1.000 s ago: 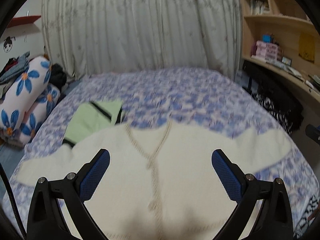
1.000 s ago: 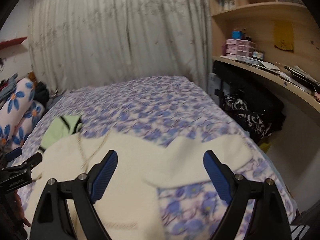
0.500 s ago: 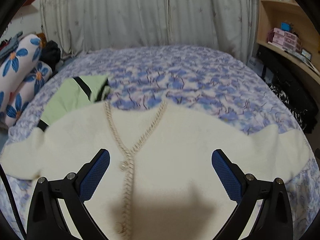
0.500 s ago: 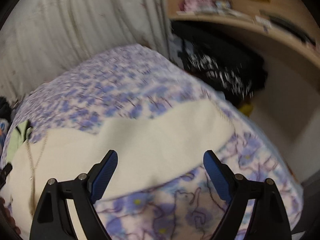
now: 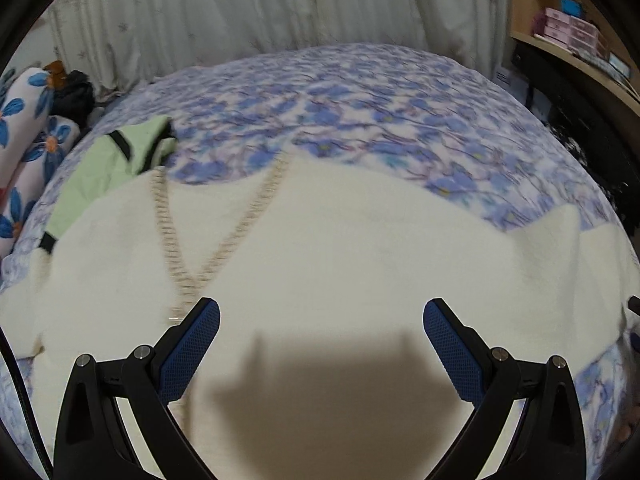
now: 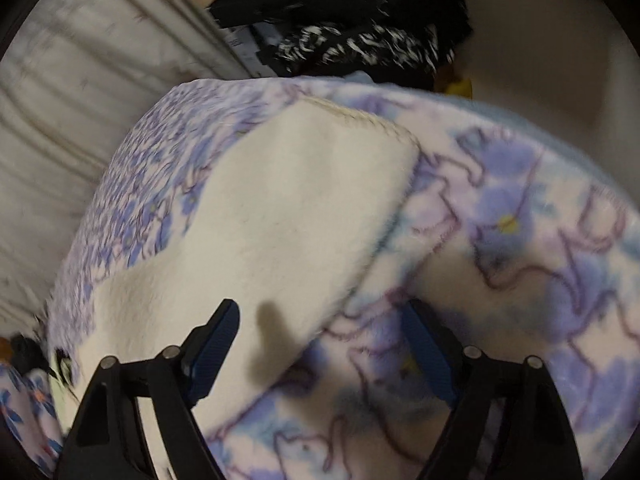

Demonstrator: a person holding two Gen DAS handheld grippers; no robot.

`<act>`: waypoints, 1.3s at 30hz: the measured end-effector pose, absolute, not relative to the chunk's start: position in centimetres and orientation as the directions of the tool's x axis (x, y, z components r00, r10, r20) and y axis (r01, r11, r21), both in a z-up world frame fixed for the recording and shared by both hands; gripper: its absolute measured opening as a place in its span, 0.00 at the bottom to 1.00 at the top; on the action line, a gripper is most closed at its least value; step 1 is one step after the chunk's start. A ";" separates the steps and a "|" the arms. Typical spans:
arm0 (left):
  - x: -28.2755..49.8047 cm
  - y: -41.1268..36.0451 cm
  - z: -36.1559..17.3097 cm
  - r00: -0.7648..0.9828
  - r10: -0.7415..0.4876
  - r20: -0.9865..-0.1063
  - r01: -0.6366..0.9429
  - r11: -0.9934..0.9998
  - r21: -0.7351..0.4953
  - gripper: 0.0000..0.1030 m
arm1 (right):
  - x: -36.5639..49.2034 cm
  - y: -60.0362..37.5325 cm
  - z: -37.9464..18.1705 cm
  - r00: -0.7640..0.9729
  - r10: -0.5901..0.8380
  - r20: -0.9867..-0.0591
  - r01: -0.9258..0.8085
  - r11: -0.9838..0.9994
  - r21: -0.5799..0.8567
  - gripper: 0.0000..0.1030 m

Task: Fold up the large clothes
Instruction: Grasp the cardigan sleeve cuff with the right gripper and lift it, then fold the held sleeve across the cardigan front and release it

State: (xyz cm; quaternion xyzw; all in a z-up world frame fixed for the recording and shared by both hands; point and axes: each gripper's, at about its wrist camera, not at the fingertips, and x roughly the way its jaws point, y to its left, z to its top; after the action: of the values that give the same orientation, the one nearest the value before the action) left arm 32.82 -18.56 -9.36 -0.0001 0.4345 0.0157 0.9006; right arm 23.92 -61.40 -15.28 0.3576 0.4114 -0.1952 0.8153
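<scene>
We hover right gripper over cream cardigan sleeve edge, sleeve running to 12 o'clock; jaws just narrowing, wide, empty. Left gripper gapes empty over cardigan body. Risk: pinching floral blanket with sleeve.

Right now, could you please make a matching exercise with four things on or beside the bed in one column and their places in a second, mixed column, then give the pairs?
Things:
1. cream knitted cardigan
2. light green garment with black trim
3. white bolster with blue flowers
4. left gripper

Places:
A. at the bed's left edge
B. above the cardigan's lower front, fingers apart
C. partly under the cardigan's far-left shoulder
D. spread flat across the floral bedspread

Pairs: 1-D, 2-C, 3-A, 4-B
</scene>
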 end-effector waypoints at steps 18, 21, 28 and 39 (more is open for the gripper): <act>30.0 -16.0 -7.1 0.696 -0.013 -0.718 -0.041 0.997 -0.058 0.91 | 24.7 -50.1 -2.4 0.863 0.104 -0.494 0.167 0.865 0.474 0.08; 28.4 -12.8 -6.3 0.715 0.002 -0.699 -0.062 0.996 -0.061 0.91 | 24.2 -44.0 -0.3 0.863 0.215 -0.458 0.007 0.900 0.435 0.08; 25.3 -4.6 -7.4 0.675 -0.006 -0.737 -0.133 0.983 -0.129 0.91 | 23.5 -30.6 -4.7 0.711 0.411 -0.571 -0.234 0.904 0.359 0.08; 23.4 -1.8 -11.0 0.624 -0.148 -0.768 -0.103 0.958 -0.268 0.91 | 20.9 -26.3 -12.8 0.487 0.467 -0.738 -0.222 0.883 0.413 0.27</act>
State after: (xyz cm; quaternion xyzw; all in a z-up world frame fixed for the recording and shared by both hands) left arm 23.42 -1.82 -10.98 -0.1448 0.4336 -0.0125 0.8893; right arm 20.89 -26.31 -12.80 0.1322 0.4642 0.2020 0.8522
